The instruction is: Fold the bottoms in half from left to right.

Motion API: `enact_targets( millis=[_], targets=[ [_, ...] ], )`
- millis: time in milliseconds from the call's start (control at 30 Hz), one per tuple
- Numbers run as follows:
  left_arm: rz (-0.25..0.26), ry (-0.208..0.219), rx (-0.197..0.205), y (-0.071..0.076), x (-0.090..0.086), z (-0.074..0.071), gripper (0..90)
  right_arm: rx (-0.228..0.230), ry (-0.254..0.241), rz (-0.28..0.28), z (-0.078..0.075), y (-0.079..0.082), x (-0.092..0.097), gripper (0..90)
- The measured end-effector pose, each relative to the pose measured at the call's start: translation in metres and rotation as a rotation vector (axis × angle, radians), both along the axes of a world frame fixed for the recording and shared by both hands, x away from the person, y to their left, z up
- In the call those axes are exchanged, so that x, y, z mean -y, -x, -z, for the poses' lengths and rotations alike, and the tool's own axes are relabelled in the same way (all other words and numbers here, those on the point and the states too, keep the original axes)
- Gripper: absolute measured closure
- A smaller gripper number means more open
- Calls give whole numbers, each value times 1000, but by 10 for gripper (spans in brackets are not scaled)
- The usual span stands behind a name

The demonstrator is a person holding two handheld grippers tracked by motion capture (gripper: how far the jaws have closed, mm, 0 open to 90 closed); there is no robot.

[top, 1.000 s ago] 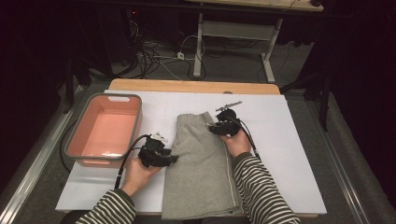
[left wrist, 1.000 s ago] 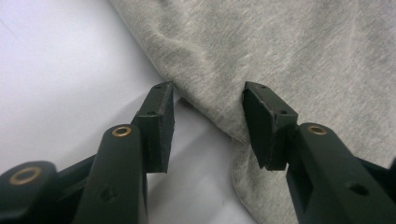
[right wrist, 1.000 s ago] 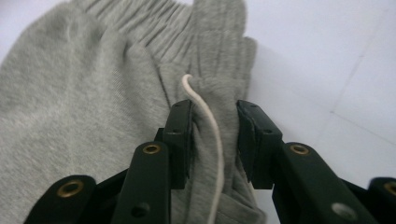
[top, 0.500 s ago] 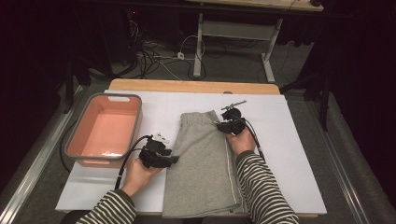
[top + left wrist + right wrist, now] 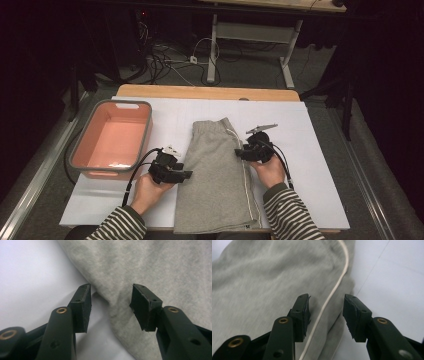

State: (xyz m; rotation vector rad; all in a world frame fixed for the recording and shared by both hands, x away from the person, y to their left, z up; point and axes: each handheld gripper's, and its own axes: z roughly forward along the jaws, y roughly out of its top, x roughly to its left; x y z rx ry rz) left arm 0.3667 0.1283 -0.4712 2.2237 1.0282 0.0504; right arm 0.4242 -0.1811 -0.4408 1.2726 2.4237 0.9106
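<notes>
Grey shorts (image 5: 217,185) lie flat on the white table cover, waistband at the far end, with a white stripe (image 5: 244,175) down their right side. My left gripper (image 5: 187,174) is at their left edge. In the left gripper view it (image 5: 111,307) is open, and the fabric's edge (image 5: 117,302) lies between the pads untouched. My right gripper (image 5: 239,151) is at the right edge. Its jaws have just been opening, and in the right gripper view it (image 5: 326,315) stands open astride the white stripe (image 5: 338,282) and the grey cloth (image 5: 262,282), pads off both.
A pink basin with a grey rim (image 5: 148,131) stands at the left of the table, just beyond my left hand. White cover (image 5: 310,165) lies bare to the right of the shorts. The wooden far edge (image 5: 200,92) borders a dark floor with cables.
My right gripper has moved nearer and a little right along the shorts' right edge, and its jaws stand wider. The left hand has stayed put.
</notes>
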Motion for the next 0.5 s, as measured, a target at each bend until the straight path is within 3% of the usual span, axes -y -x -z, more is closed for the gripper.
enact_targets(
  millis=[133,167,233,500],
  targets=[
    [10,-8,10,4,1,0,488,26,58,-14,9,13,3,651],
    [10,-7,12,4,1,1,488,25,56,-8,12,13,6,653],
    [8,-8,14,5,2,1,488,9,5,19,17,12,13,649],
    [24,-16,17,8,4,1,522,-18,-18,11,20,31,18,573]
  ],
)
